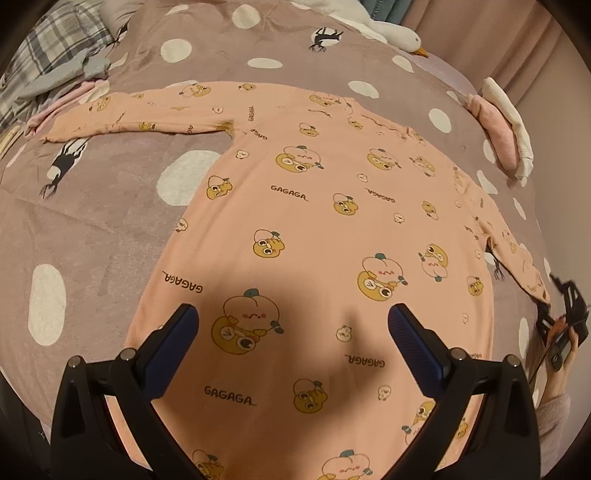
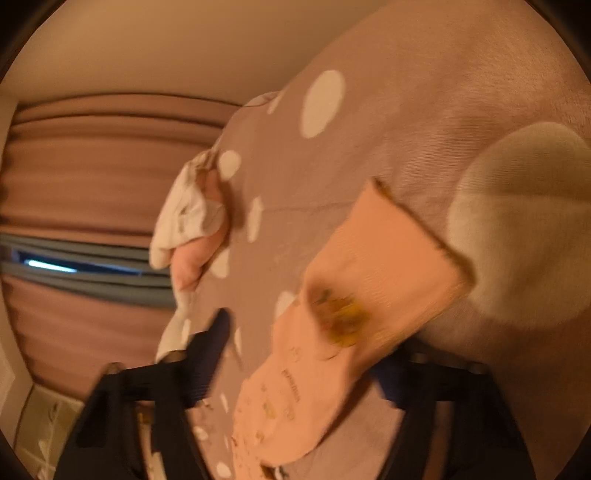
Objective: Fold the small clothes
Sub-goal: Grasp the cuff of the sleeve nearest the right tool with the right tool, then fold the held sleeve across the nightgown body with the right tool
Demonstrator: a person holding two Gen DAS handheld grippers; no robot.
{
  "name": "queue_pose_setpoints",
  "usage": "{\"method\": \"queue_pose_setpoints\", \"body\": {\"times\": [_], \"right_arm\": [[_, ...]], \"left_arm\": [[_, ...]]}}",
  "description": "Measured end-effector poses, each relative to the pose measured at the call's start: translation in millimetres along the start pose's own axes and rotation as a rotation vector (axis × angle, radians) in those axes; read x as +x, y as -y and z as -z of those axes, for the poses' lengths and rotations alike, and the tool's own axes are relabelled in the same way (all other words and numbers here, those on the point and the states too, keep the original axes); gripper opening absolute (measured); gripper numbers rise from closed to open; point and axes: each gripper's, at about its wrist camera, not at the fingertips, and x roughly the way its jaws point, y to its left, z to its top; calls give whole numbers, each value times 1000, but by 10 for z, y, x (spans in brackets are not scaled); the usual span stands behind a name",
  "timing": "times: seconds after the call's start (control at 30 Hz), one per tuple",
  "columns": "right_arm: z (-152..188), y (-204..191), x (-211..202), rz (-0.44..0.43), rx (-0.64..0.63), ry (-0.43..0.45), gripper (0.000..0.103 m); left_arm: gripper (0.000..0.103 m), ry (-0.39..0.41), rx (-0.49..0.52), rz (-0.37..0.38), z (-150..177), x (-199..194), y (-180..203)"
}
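A pink long-sleeved top [image 1: 332,192], printed with cartoon figures and "GAGAGA", lies flat on a mauve dotted bedspread [image 1: 92,229], both sleeves spread out. My left gripper [image 1: 293,317] hovers open over the top's lower body, with nothing between its blue pads. At the far right edge a hand holds my right gripper [image 1: 565,306] close to the right sleeve's cuff [image 1: 535,288]. The right wrist view is blurred and tilted. There the sleeve [image 2: 369,288] runs between the fingers of the right gripper [image 2: 303,350] and covers part of the right finger. The left finger [image 2: 218,332] stands apart from the cloth.
A folded pink and white pile [image 1: 506,129] sits near the bed's right edge, and the folded pile [image 2: 192,221] shows in the right wrist view too. Plaid fabric [image 1: 55,48] and grey clothes lie at the far left. A white goose toy [image 1: 399,33] rests behind. Curtains [image 2: 92,166] hang beyond the bed.
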Motion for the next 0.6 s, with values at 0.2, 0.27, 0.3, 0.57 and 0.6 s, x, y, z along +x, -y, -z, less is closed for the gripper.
{"method": "queue_pose_setpoints", "body": {"times": [0.2,0.27,0.3,0.57,0.6], "right_arm": [[-29,110,-16,48,-23,-10,13],[-40,96,-12,55,-22,-17,12],[-43,51,-40,73,-38,-17,12],[266,-986,-83,101,-410,-18,12],[370,-1175,-70,106,-472,-27,12]], "left_arm": [[102,-28,-10,2,-17,61,-31],[102,-28,-9,1,-12,48,-56],[102,-28,-12,2,-9,38,-82],[102,-22,-54,22,45,-66,-319],[102,-21,-55,24,55,-78,-343]]}}
